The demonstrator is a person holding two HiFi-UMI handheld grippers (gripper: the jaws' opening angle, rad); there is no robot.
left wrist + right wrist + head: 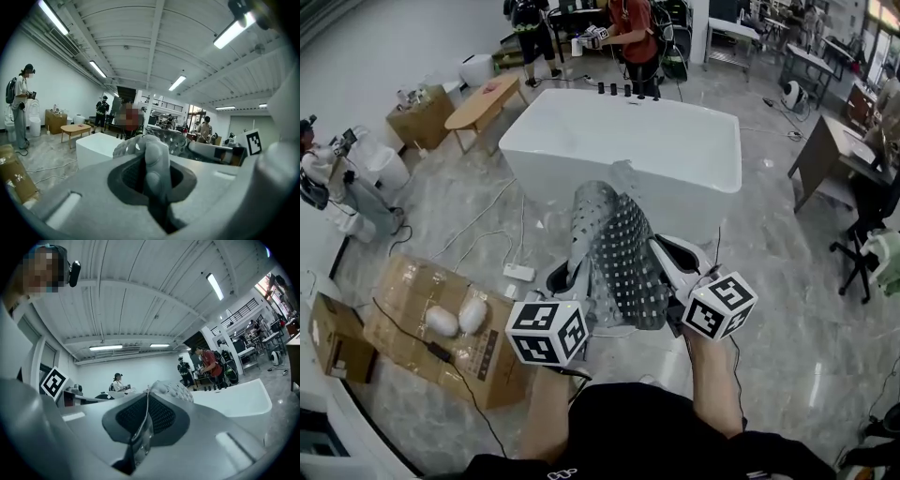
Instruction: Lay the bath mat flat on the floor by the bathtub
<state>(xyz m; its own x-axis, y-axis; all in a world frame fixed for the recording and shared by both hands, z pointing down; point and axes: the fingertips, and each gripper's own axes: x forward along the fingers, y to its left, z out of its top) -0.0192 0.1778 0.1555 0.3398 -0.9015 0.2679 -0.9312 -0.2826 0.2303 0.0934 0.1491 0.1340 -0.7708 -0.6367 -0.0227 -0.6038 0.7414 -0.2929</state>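
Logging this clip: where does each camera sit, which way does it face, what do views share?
Head view: on the person's head, looking steeply down at the bath mat held before the bathtub; both forearms, left gripper and right gripper show.
Left gripper view: on the left gripper, tilted up toward the ceiling; its jaws are shut on a mat fold.
Right gripper view: on the right gripper, tilted up; jaws shut on the mat's edge.
Shared: all three show mat and bathtub.

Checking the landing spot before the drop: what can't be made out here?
Floor right in front of the bathtub: head view, covered by the held bath mat.
Mat's near corners: head view, behind the left gripper and right gripper.
Mat's full shape: gripper views show only pinched folds.
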